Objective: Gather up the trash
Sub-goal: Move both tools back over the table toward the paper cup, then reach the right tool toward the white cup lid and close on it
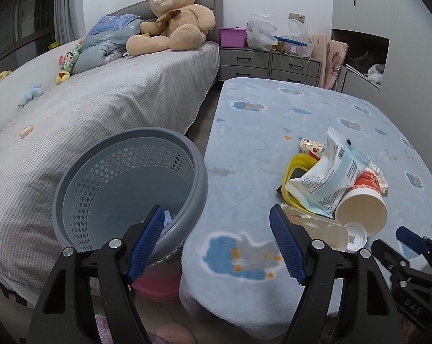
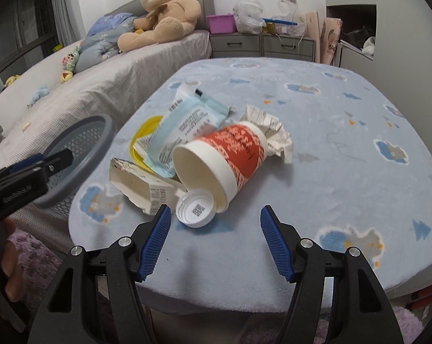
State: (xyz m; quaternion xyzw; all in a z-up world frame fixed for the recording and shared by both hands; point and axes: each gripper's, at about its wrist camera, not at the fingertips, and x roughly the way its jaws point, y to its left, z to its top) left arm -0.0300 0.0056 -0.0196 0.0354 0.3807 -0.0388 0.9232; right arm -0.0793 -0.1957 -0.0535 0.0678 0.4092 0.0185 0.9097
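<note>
Judging progress: early stage. Grey perforated plastic basket (image 1: 130,189) beside table, almost empty, small scrap inside. Trash pile on blue fleece-covered table (image 2: 330,149): red-white paper cup (image 2: 218,160), white bottle cap (image 2: 195,210), wrappers. Left gripper (image 1: 216,243) and right gripper (image 2: 213,240) both spread wide, grasping nothing.

One grey perforated basket (image 1: 130,183) stands beside the counter (image 1: 273,109). On the counter lie one paper cup (image 2: 224,163), one white bottle cap (image 2: 195,207), one crumpled paper (image 2: 270,132), one yellow ring-shaped lid (image 1: 297,163), one small carton (image 2: 141,186), and two pale blue-and-white wrappers (image 2: 187,126). One large teddy bear (image 1: 173,17) sits on the bed (image 1: 115,97), with one purple box (image 1: 232,36) on the two grey nightstands (image 1: 269,63).
</note>
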